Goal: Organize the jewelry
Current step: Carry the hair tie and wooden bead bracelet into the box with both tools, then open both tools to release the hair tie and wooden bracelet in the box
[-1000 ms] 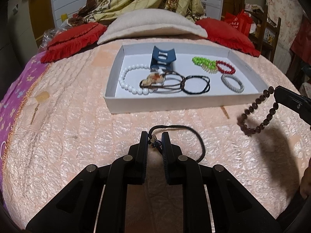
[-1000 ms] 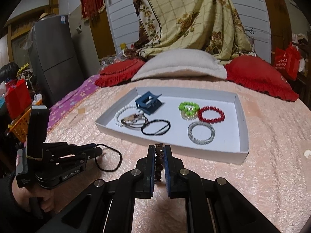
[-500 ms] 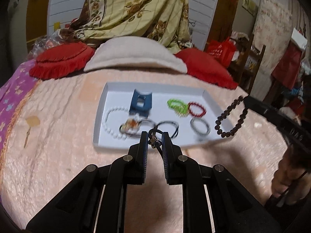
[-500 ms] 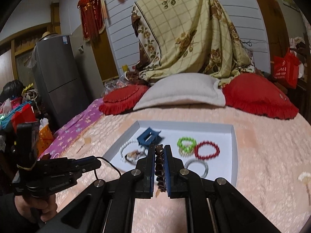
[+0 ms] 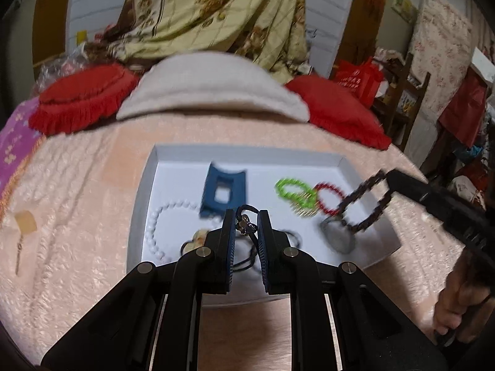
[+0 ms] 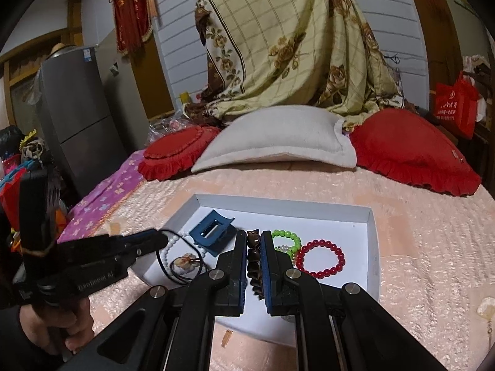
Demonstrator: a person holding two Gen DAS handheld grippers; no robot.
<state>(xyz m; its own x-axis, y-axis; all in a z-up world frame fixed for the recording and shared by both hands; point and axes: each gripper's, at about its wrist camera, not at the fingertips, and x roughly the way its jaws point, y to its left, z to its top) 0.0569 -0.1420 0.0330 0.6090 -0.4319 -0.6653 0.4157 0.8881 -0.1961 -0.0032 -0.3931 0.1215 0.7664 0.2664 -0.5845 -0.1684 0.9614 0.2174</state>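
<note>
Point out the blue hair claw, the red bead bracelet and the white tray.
blue hair claw (image 6: 211, 235): right wrist view, on its top.
red bead bracelet (image 6: 340, 255): right wrist view, right-side beads.
white tray (image 6: 373, 247): right wrist view, right wall.

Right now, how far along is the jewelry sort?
Done: white tray already holds the blue hair clip, white bead necklace, green bracelet, red bracelet and others.
In hand: left gripper is shut on a black cord necklace; right gripper is shut on a dark wooden bead bracelet. Both hang over the tray.
Left: releasing both.
</note>
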